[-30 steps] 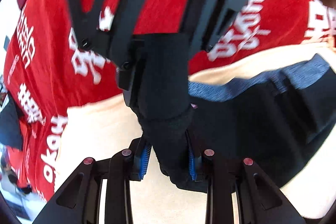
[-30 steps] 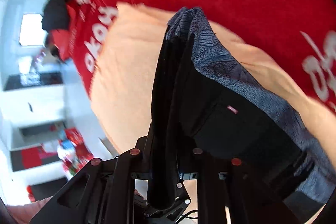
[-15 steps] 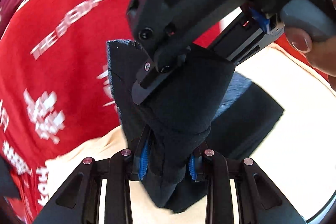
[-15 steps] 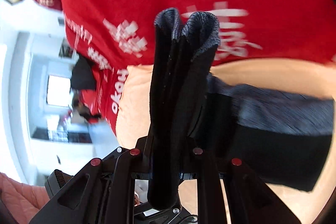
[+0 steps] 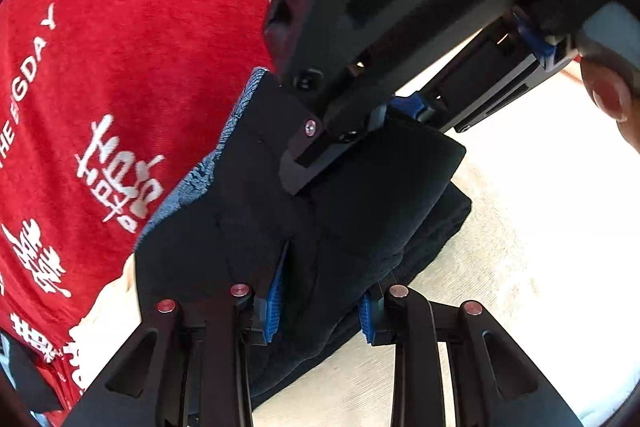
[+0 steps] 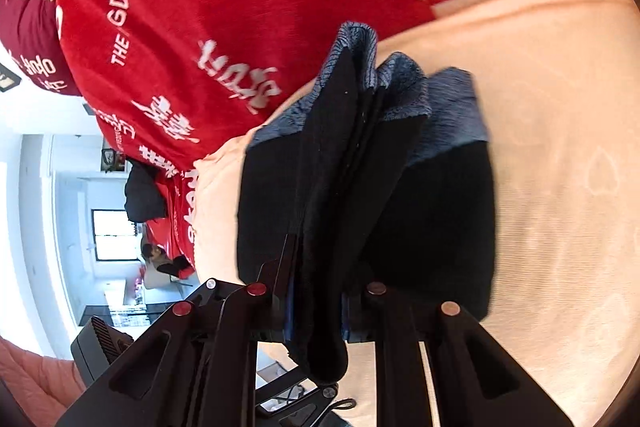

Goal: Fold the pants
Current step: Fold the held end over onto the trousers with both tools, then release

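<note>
You are handling the pants [image 6: 420, 195], dark fabric with a blue-grey waistband [image 6: 400, 87], bunched into several layers and hanging just over the cream bed cover [image 6: 560, 167], beside the red printed blanket [image 6: 200, 7]. Judgement: the cloth is behaving as soft, light and limp, draping wherever unsupported, so gripping through all stacked layers near the folded edge is looking safest; a shallow bite may be letting inner layers slide out. Your left tool [image 5: 320, 311] is clamping a thick bundle of the fabric between its blue pads [image 5: 274, 303], jaws only partly closed by the bulk. Your right tool [image 6: 316, 307] is likewise pinching a narrow vertical fold, and its tip is appearing close by in the left view.
</note>
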The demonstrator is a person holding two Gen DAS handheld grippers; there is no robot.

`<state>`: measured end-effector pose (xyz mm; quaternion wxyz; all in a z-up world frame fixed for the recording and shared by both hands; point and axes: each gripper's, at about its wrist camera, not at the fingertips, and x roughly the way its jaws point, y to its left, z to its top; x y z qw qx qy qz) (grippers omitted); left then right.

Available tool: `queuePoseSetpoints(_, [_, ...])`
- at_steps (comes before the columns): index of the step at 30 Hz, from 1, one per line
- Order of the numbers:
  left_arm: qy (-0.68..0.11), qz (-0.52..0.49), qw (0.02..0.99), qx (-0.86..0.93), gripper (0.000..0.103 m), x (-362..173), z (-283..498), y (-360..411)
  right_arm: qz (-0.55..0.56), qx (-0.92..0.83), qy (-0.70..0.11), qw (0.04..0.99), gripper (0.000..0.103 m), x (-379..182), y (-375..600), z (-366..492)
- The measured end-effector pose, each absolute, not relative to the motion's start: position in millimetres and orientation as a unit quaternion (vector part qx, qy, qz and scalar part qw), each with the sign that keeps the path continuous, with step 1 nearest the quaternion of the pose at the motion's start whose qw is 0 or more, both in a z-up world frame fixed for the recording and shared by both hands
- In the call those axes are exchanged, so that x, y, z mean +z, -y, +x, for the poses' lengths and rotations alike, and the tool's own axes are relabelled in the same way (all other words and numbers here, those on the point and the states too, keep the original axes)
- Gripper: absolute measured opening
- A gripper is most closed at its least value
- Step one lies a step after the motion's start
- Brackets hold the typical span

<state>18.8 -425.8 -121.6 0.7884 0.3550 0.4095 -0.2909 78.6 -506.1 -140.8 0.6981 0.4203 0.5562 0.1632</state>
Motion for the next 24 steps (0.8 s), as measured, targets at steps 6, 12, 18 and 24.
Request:
queuePoseSetpoints(6, [-0.425, 0.354, 0.781, -0.289, 0.054, -135.6, 11.3, 429.2, 0.434, 0.135, -0.57, 0.685, 0.02, -174.9, 514.5, 71.6])
queuePoseSetpoints(12, [-0.47, 0.29, 0.774, -0.31, 0.07, -114.9, 19.1, 389.8, 0.393, 0.114, -0.58, 0.704, 0.021, -167.8, 509.4, 65.8])
queuePoseSetpoints(18, [-0.542, 0.203, 0.772, -0.262, 0.07, -101.6, 50.2, 335.2, 0.336, 0.07, -0.592, 0.729, 0.029, -153.1, 492.4, 57.2])
queuePoseSetpoints(24, [-0.597, 0.153, 0.766, -0.185, 0.07, -110.1, 83.3, 282.6, 0.28, -0.02, -0.615, 0.737, 0.065, -143.9, 488.3, 37.2])
